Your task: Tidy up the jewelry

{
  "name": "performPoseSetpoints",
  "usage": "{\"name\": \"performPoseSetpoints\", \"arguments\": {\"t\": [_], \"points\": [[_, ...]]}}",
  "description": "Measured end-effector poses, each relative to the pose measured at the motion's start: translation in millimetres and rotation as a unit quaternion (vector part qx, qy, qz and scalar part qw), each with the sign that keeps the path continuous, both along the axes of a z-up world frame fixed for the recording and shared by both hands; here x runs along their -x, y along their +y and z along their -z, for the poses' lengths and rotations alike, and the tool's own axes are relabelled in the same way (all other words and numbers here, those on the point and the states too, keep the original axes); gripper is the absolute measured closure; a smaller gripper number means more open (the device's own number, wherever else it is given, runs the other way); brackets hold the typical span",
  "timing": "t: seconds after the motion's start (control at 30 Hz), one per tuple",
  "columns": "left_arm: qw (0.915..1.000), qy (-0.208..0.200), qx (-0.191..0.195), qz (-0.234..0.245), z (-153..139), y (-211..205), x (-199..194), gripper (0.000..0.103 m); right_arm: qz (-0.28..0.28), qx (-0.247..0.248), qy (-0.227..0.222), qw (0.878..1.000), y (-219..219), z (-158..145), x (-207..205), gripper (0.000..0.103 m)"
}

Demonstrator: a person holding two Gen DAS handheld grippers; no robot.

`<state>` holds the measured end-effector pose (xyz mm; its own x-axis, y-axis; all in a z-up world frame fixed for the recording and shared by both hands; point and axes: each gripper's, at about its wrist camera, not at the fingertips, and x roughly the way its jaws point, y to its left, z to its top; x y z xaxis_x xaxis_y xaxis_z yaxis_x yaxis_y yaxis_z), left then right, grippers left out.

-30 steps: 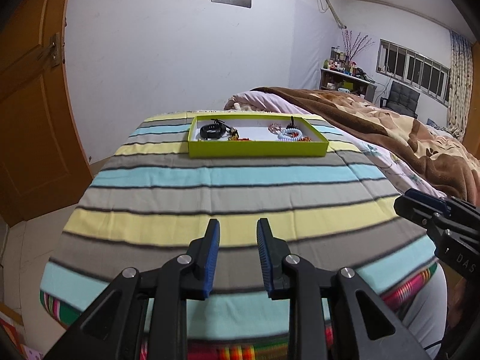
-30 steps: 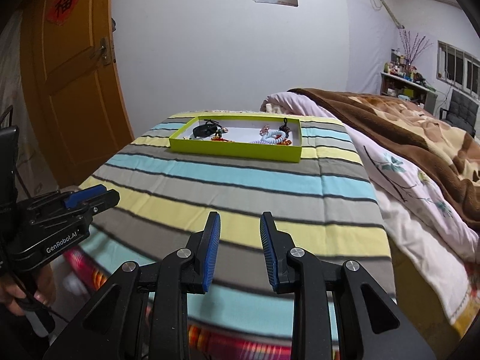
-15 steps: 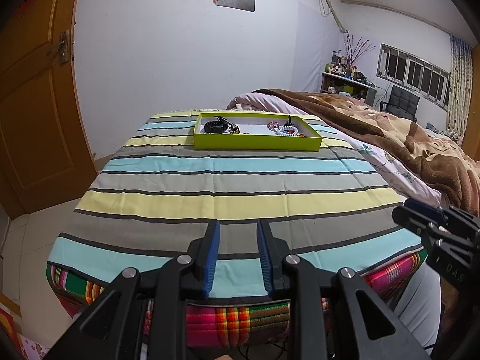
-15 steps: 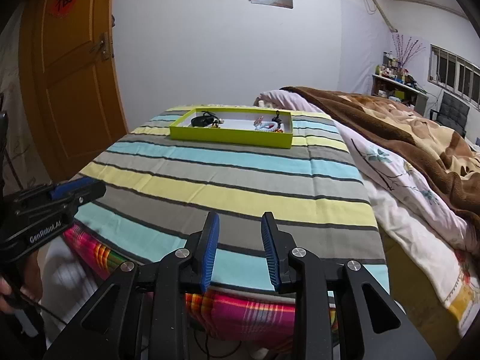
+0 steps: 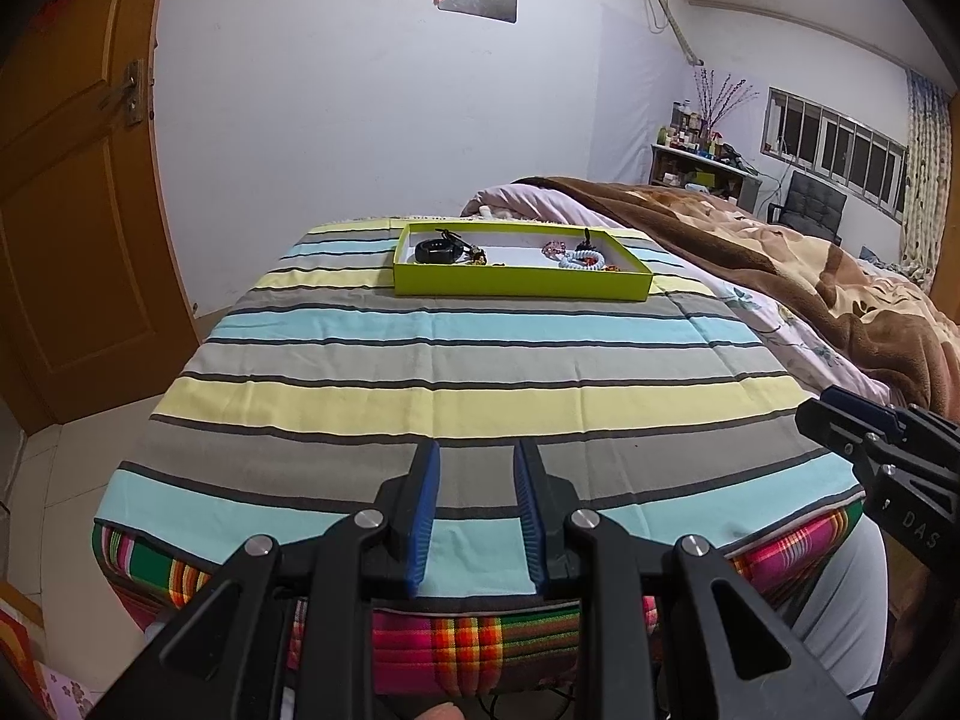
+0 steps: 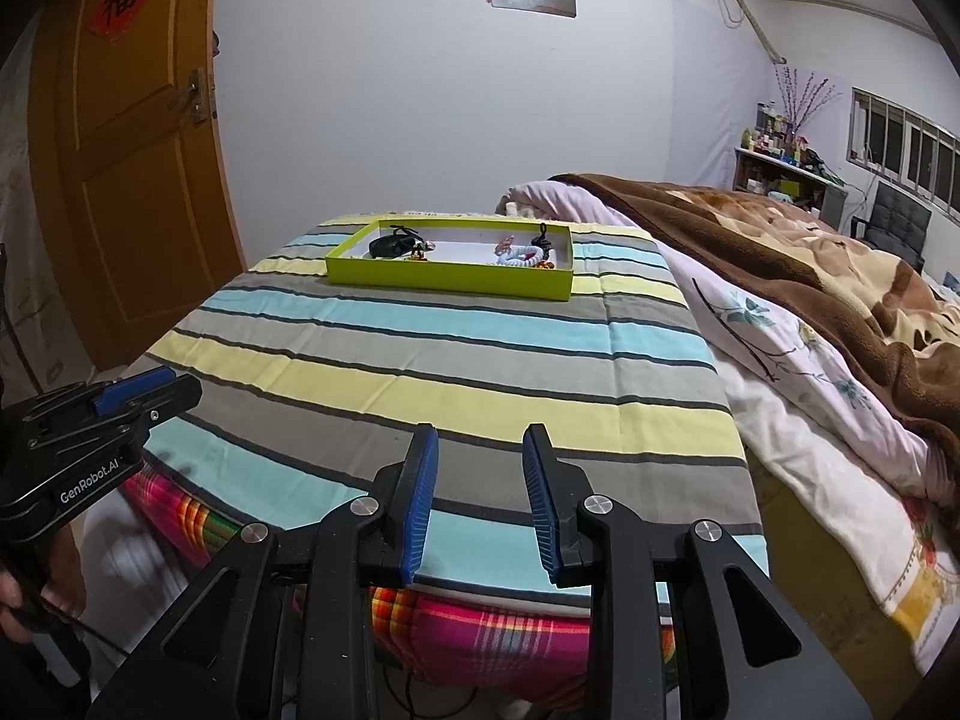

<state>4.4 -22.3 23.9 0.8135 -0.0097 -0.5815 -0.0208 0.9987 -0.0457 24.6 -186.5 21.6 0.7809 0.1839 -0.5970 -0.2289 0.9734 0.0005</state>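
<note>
1. The left gripper (image 5: 474,510) is hovering over the near edge of the surface (image 5: 468,396), its blue-padded fingers (image 5: 423,516) standing a narrow gap apart and holding nothing.
2. The right gripper (image 6: 480,498) is hanging at the same near edge, further toward the bed side, with its fingers (image 6: 420,498) parted a little wider and likewise gripping nothing.
3. Each gripper is showing in the other's view: the right one at the right rim of the left wrist view, the left one at the left rim of the right wrist view, so they are sitting side by side and well apart.
4. The striped cloth (image 6: 456,360) is covering the surface and running bare from the fingers all the way to the tray, while a bright plaid cloth (image 5: 468,642) is hanging down over the near edge.
5. The lime-green tray (image 5: 522,285) is sitting at the far end of the surface, well away from both grippers, close to the white wall.
6. Inside it, a black band (image 5: 438,251) with a dark cord is lying at the left end.
7. A white beaded bracelet (image 5: 582,261), a pink piece (image 5: 553,248) and a small black tassel are clustering at the right end; small orange bits are lying between, too small to identify.
8. The bed (image 6: 810,300) with its brown blanket is pressing up against the surface's right edge, and a wooden door (image 6: 138,150) is standing to the left.
</note>
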Motion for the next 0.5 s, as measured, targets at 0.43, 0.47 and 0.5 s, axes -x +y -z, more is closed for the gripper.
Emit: {"name": "performPoseSetpoints", "arguments": {"t": [0.43,0.47,0.5], "points": [[1.0,0.0,-0.007,-0.004,1.1,-1.3,0.5,0.077,-0.002,0.0,0.003,1.0,0.3,1.8,-0.2,0.073],[1.0,0.0,-0.007,-0.004,1.2,-1.6,0.6,0.077,-0.001,0.0,0.003,1.0,0.2,1.8,-0.2,0.073],[1.0,0.001,-0.007,-0.004,1.4,-1.7,0.7,0.077,-0.001,0.0,0.003,1.0,0.2,1.7,-0.2,0.073]]}}
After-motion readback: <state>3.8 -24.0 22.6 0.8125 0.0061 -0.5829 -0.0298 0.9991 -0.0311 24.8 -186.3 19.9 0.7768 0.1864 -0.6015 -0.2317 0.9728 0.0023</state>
